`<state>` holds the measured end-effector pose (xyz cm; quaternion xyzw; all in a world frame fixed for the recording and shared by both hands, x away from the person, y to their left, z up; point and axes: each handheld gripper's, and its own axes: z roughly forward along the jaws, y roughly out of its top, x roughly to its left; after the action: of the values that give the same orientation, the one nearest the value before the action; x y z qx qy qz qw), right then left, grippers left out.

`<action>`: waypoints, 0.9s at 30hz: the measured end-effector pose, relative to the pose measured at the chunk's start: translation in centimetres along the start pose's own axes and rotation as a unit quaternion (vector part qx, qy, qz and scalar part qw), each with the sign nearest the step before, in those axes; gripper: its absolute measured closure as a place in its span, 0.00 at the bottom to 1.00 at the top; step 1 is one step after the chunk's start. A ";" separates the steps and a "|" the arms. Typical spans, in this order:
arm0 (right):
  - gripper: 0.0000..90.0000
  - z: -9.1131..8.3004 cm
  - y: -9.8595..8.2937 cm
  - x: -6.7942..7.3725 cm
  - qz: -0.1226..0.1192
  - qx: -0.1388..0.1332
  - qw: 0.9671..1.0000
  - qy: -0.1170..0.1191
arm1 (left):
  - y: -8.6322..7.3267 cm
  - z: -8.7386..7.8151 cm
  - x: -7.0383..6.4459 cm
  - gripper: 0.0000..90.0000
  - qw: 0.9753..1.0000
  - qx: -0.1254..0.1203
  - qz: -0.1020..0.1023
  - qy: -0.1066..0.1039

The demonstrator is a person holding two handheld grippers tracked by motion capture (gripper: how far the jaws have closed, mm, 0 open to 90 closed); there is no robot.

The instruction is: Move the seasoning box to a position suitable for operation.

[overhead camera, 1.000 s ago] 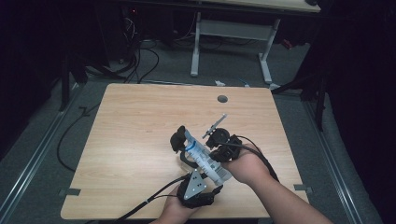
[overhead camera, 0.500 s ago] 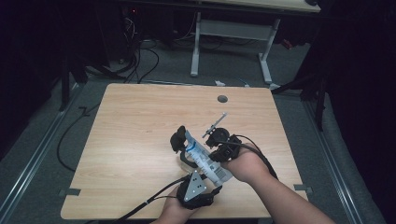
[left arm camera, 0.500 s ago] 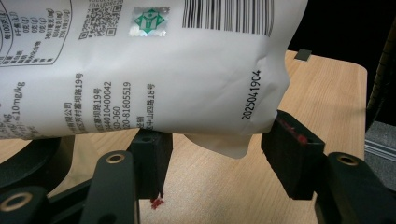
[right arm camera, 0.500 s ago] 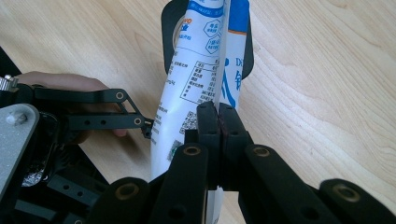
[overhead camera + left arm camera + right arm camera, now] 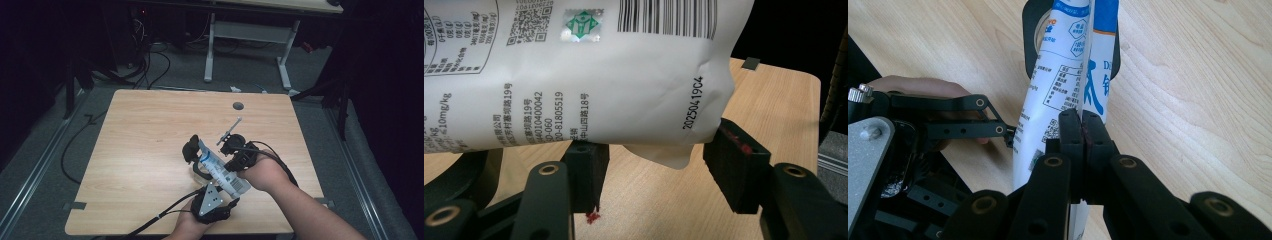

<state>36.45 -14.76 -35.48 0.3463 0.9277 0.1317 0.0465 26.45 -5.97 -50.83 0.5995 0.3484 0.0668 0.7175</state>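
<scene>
A white and blue printed packet [image 5: 220, 170] is held above the wooden table [image 5: 150, 130] near its front edge. My right gripper [image 5: 235, 154] comes in from the right, and in the right gripper view it [image 5: 1082, 131] is shut on the packet's [image 5: 1058, 85] flat seam. My left gripper [image 5: 202, 172] rises from the bottom. In the left gripper view it [image 5: 659, 170] is open, its pads [image 5: 736, 160] on either side of the packet's [image 5: 614, 85] lower corner, which hangs just above them without being pinched.
A black roll of tape [image 5: 1032, 27] lies on the table behind the packet, at the packet's far end [image 5: 190, 148]. A round cable hole [image 5: 238, 105] sits near the table's far edge. Another table's legs [image 5: 210, 50] and cables [image 5: 150, 60] stand on the floor beyond.
</scene>
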 end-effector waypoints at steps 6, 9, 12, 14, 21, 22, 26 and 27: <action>1.00 -0.1 0.2 -0.1 0.000 -0.001 1.000 -0.002 | 0.2 0.1 0.0 0.49 1.000 -0.005 -0.004 0.007; 1.00 -0.1 0.4 -0.1 -0.001 0.001 1.000 -0.005 | 0.4 0.1 0.0 0.49 1.000 -0.006 -0.009 0.009; 1.00 -0.1 0.5 -0.1 -0.001 0.002 1.000 -0.007 | 0.4 0.1 0.0 0.49 1.000 -0.007 -0.012 0.010; 1.00 -0.1 0.6 -0.1 -0.002 0.001 1.000 -0.006 | 0.4 0.1 0.0 0.49 1.000 -0.007 -0.010 0.010; 1.00 -0.2 0.8 0.2 -0.006 0.001 1.000 -0.009 | 0.4 0.0 -0.1 0.48 1.000 -0.007 -0.007 0.006; 1.00 -0.2 0.8 0.2 -0.006 0.000 1.000 -0.010 | 0.4 0.0 -0.1 0.48 1.000 -0.008 -0.008 0.006; 1.00 -0.3 0.7 0.2 -0.005 -0.001 1.000 -0.012 | 0.4 0.2 -0.2 0.48 1.000 -0.008 -0.008 0.004; 1.00 -0.3 0.7 0.2 -0.004 -0.001 1.000 -0.013 | 0.3 0.3 -0.2 0.48 1.000 -0.008 -0.008 0.004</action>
<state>36.64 -14.20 -35.02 0.3439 0.9283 0.1285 0.0592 26.52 -6.23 -50.43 0.5905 0.3554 0.0667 0.7215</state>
